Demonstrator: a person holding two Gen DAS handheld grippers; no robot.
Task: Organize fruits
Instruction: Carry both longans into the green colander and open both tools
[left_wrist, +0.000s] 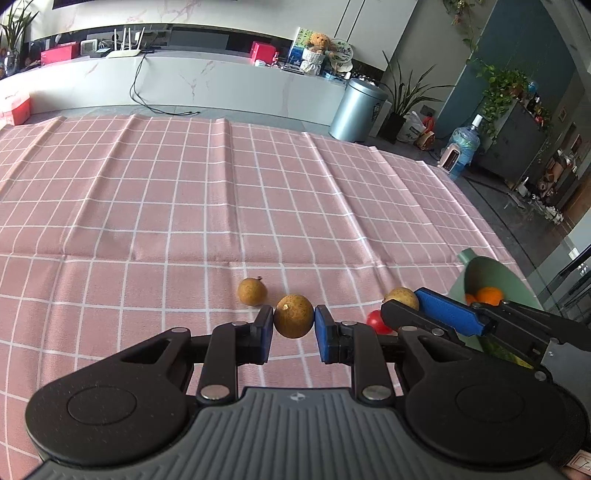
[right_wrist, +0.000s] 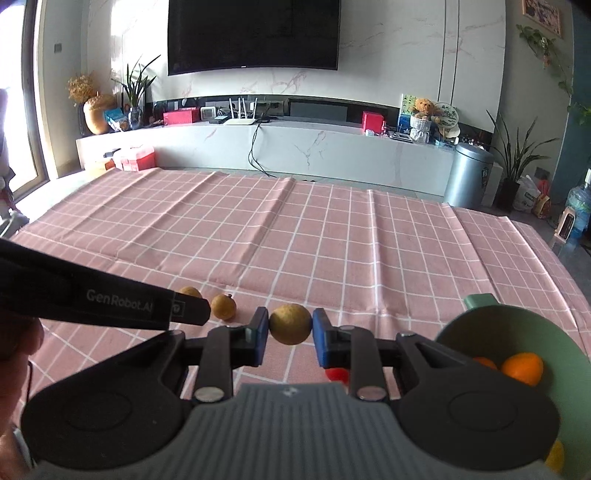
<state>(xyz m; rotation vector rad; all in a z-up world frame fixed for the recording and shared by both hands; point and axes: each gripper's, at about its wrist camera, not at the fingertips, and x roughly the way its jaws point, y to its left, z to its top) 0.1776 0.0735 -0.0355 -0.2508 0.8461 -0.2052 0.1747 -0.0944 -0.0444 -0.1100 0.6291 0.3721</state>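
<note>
My left gripper (left_wrist: 293, 322) is shut on a brown longan (left_wrist: 293, 320) just above the pink checked cloth. My right gripper (right_wrist: 290, 325) is shut on another longan (right_wrist: 290, 324); it also shows in the left wrist view (left_wrist: 400, 297), held by the right gripper's blue pads (left_wrist: 443, 311). A loose longan (left_wrist: 252, 291) lies on the cloth ahead of the left gripper and also shows in the right wrist view (right_wrist: 223, 306). A green bowl (right_wrist: 480, 332) at the right holds oranges (right_wrist: 522, 367). A red fruit (left_wrist: 376, 321) lies on the cloth between the grippers.
The pink checked tablecloth (left_wrist: 184, 192) covers the table, with folds running across it. The table's right edge is near the green bowl (left_wrist: 491, 273). A white TV cabinet (right_wrist: 295, 147) and a metal bin (right_wrist: 467, 177) stand beyond the table.
</note>
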